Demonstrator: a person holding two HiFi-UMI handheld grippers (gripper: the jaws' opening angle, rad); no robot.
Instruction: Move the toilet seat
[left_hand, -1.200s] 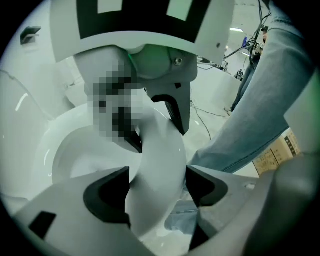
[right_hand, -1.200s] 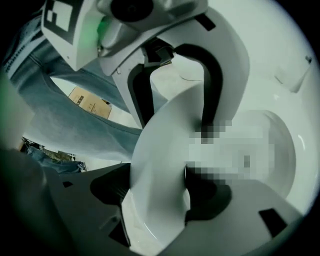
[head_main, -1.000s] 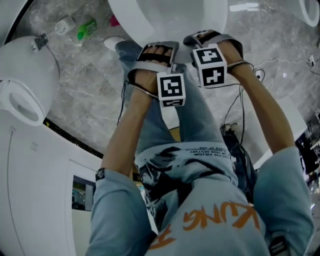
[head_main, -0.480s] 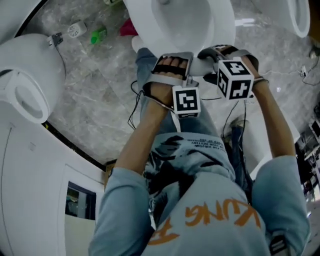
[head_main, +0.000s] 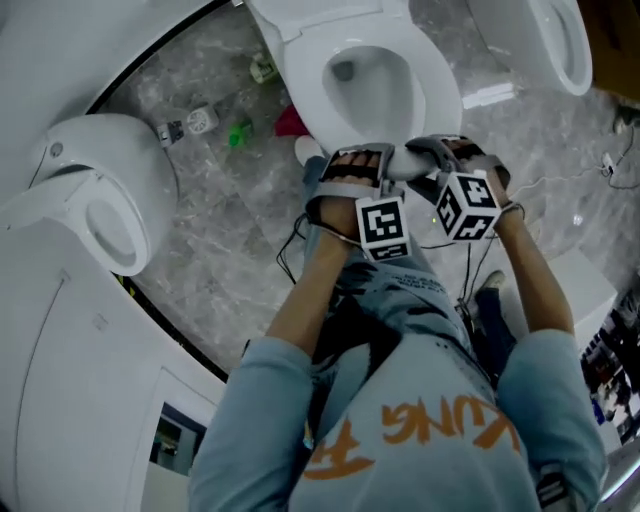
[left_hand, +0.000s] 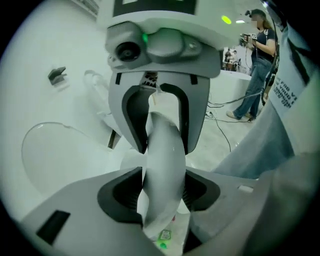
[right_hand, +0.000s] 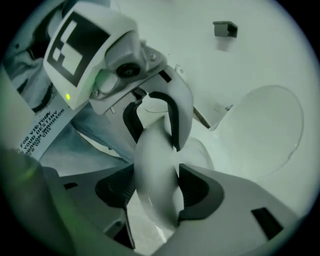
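The white toilet seat (head_main: 432, 95) lies round the bowl of the middle toilet at the top of the head view. Both grippers hold its front rim side by side. My left gripper (head_main: 382, 166) has the rim (left_hand: 162, 150) between its pads, which press on it from both sides. My right gripper (head_main: 422, 160) clamps the same rim (right_hand: 155, 160) just to the right. Both pairs of jaws have just been closing onto the seat. Each gripper view shows the other gripper, the right gripper (left_hand: 161, 131) and the left gripper (right_hand: 152, 122), on the rim ahead.
A second toilet (head_main: 90, 200) stands at the left and a third (head_main: 545, 40) at the top right. A green bottle (head_main: 238, 133) and a red object (head_main: 292, 122) lie on the grey marble floor (head_main: 220, 250). Cables (head_main: 560, 185) trail at the right. A person (left_hand: 255, 65) stands in the background.
The head view has swung, so the whole bowl and seat now show. Both hands sit lower in the picture, still side by side at the seat's front rim.
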